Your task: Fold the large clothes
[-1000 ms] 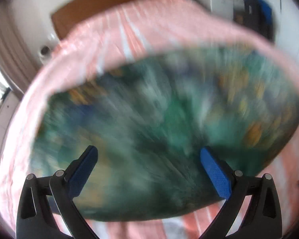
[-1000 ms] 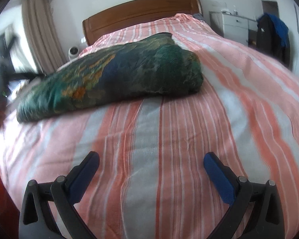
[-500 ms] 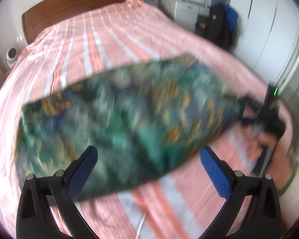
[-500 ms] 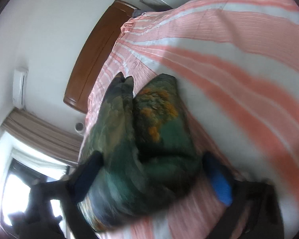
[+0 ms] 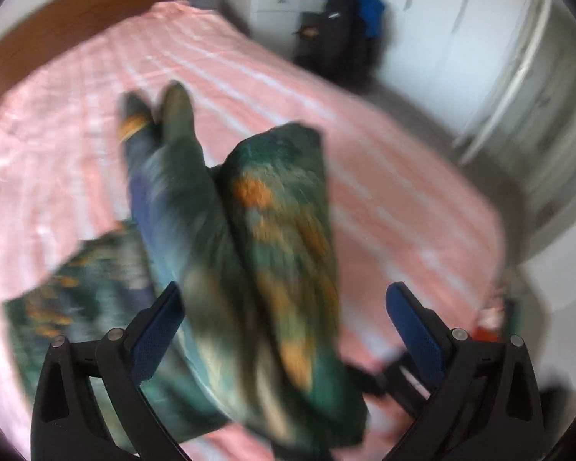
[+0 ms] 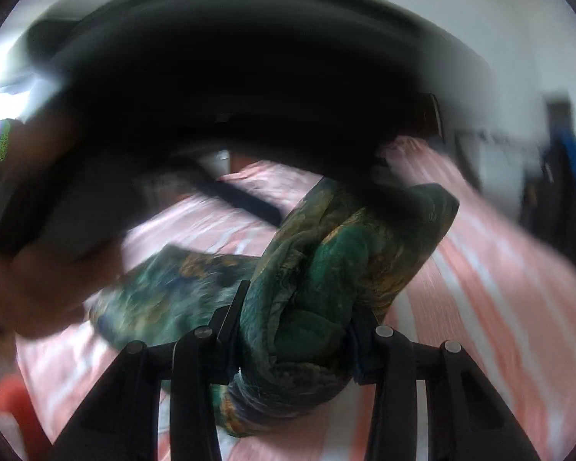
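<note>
The garment is a thick green cloth with orange and blue print (image 5: 257,253), folded into a long bundle on the pink striped bed (image 5: 384,176). My left gripper (image 5: 284,330) is open, its blue pads wide apart, with the bundle's near end between and above them. My right gripper (image 6: 293,340) is shut on the bundle's end (image 6: 326,288), its jaws pressed into the cloth and lifting that end off the bed. Part of the garment (image 6: 172,288) lies flat behind on the left. Both views are blurred by motion.
A dark blurred shape, with a hand (image 6: 38,269) holding the other gripper, fills the upper left of the right wrist view. A wooden headboard (image 5: 76,27), white drawers (image 5: 276,4), dark hanging clothes (image 5: 341,30) and white wardrobe doors (image 5: 480,38) stand around the bed.
My right gripper has swung in from the bed's foot and closed on the end of the green bundle. My left gripper has swung around the garment, which now lies lengthwise before it.
</note>
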Available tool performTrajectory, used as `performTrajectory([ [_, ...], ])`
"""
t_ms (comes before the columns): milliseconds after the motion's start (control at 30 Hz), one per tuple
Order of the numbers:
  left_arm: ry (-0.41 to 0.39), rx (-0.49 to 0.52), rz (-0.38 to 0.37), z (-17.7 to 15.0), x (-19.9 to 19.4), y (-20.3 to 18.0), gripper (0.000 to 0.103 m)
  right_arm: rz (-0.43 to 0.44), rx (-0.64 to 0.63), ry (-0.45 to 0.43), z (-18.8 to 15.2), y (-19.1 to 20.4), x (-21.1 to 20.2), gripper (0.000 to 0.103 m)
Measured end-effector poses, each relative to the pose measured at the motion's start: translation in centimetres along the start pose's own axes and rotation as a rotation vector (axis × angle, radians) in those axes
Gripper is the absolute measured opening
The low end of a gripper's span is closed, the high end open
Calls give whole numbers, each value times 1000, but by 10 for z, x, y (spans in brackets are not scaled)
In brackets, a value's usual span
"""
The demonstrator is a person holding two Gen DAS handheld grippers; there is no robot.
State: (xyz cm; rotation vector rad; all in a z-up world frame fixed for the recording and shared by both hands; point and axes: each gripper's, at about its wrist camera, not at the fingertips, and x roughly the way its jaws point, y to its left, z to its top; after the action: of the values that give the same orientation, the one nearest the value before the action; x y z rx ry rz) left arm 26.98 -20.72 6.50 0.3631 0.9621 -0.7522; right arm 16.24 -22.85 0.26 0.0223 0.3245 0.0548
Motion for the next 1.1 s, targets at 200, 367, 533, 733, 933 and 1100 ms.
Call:
performTrajectory([
  [200, -26, -40, 66, -21, -5, 38, 31, 18, -171, -24, -2, 66, -2, 41],
  [367, -73, -103, 94, -37, -31, 87, 28, 85, -65, -38, -1, 59, -22, 83],
  [533, -123, -249, 149, -71, -64, 188, 28, 96, 18, -31, -35, 37, -62, 100],
  [733, -124, -478, 219, -146, -63, 298, 28, -4, 122, 217, -110, 8, -40, 100],
  [933, -97, -704, 246, -231, -20, 363, 31, 17, 128, 268, -114, -5, -25, 100],
  [1100, -221, -832, 126, -282, -11, 373, 53, 67, 65, 349, -116, 23, -3, 100],
])
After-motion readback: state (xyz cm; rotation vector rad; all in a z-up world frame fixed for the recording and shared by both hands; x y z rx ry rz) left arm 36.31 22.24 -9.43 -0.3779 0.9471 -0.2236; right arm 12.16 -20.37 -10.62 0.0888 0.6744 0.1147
